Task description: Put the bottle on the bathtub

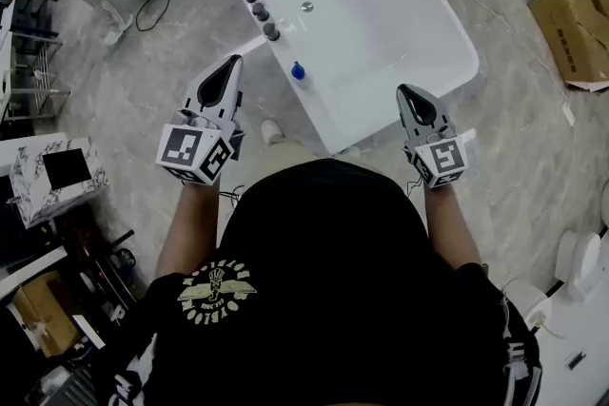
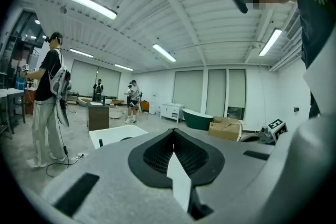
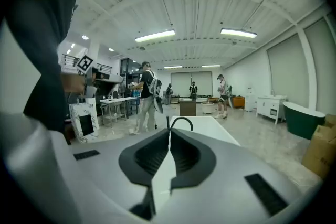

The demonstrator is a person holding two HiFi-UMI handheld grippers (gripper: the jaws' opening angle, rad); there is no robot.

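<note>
Likely calls for a forward-right reach from the left gripper (image 1: 232, 62), nearer than the right gripper (image 1: 404, 91), both with fingers pressed together and empty, toward the blue-capped bottle (image 1: 298, 70), seemingly upright on the bathtub (image 1: 419, 33) rim.

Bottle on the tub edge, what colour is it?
The bottle is blue, best seen in the head view.

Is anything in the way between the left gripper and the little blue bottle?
Nothing visible is. The left hand-held gripper, jaws shut and empty, is held just left of the blue bottle, which stands on the bathtub rim. Only floor and rim lie between them. The knobs sit farther along the rim.
</note>
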